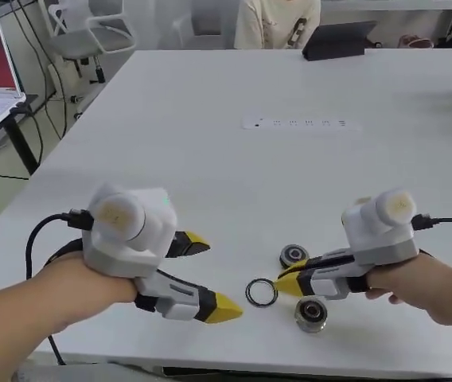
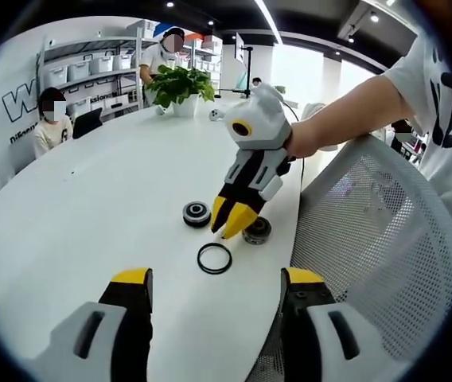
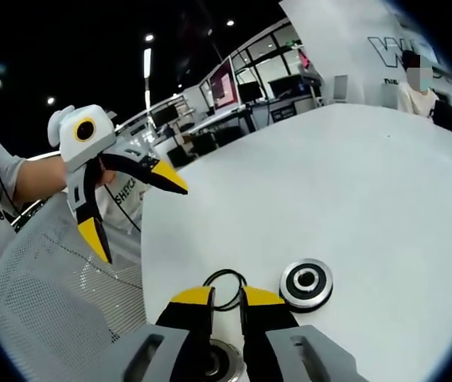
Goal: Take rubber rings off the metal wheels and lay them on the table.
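My left claw [image 1: 216, 276] was apart, my right claw [image 1: 282, 285] together. At lower middle, I risked flicking the loose rubber ring [image 1: 261, 293] off the bench [image 1: 250, 175].

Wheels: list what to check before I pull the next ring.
1. The ring lies flat on the table, apart from both wheels: ok.
2. The left tool is open and empty: ok.
3. The right tool is open for a grasp: not ok, it is shut.
4. The far wheel is unobstructed: ok.
5. The near wheel wears a ring: cannot tell.
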Demonstrator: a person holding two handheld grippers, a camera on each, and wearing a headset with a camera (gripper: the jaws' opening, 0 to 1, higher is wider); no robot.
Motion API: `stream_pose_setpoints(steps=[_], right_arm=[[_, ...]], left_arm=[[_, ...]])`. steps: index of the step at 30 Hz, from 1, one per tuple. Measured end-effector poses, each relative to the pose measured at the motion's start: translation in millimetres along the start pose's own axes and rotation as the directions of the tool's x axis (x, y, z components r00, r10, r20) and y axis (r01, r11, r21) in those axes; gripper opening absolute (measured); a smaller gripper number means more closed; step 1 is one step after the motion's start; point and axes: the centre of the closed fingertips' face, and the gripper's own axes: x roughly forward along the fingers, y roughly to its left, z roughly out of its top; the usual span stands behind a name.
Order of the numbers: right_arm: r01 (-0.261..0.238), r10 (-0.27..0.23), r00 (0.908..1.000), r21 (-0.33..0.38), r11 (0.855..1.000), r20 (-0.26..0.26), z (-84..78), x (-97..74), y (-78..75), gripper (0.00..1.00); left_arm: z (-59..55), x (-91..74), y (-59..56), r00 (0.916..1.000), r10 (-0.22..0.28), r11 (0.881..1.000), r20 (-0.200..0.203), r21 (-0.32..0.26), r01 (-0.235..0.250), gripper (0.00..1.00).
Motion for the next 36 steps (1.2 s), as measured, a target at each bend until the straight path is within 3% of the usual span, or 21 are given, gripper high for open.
stream_pose_setpoints(steps=[14,26,36], right_arm=[[0.027,-0.028,0.9937,0.013,1.0,0.109,24.5,-29.1,-5.1,0.15],[0.069,-0.069,0.9871,0.01,0.998,0.144,24.5,-53.2,-11.4,0.18],[0.116,-0.116,0.9825,0.009,0.993,0.145,14.5,-64.7,-27.3,0.2]], left_arm=[[15.0,0.9,10.7,0.9999,-0.011,0.999,-0.003,0.032,0.011,0.62],[29.9,10.7,16.6,0.9998,-0.018,0.998,-0.01,0.065,0.019,0.61],[27.3,27.0,19.4,0.9991,-0.026,0.997,-0.032,0.077,0.029,0.58]])
